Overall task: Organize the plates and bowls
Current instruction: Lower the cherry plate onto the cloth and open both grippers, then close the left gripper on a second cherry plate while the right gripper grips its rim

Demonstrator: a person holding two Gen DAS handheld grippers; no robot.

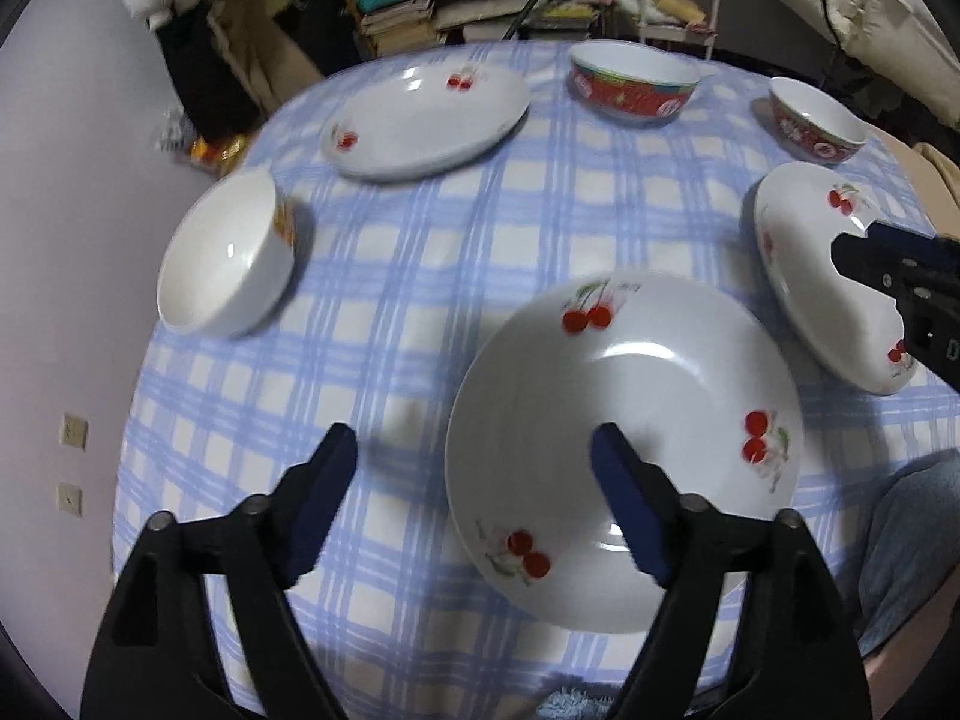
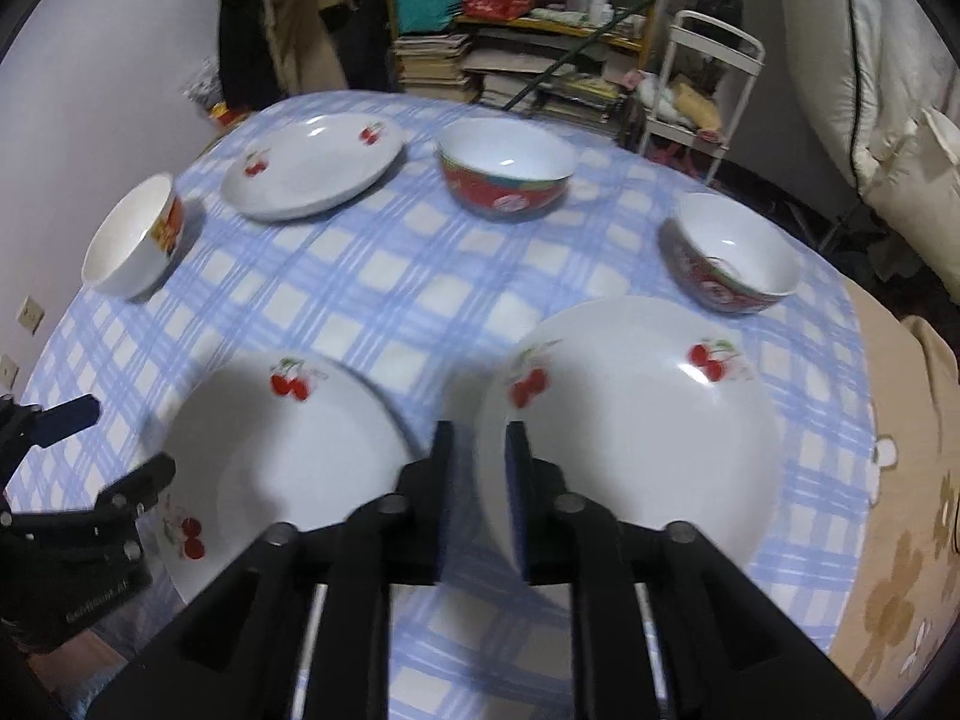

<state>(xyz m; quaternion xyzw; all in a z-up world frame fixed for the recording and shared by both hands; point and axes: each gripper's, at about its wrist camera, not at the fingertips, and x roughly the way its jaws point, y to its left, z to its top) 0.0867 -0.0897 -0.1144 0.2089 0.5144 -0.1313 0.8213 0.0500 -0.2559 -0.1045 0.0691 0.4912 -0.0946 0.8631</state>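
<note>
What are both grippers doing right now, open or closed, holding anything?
Left gripper: wide open, holding nothing, straddling the left plate rim.
Right gripper: partly open, right plate rim between its jaws, not clamped.

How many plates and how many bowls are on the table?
Plates with cherries: 3 – far plate, near left plate, near right plate.
Bowls: 3 – white bowl, big red bowl, small red bowl.
Total: 6 dishes on the checked tablecloth.
</note>
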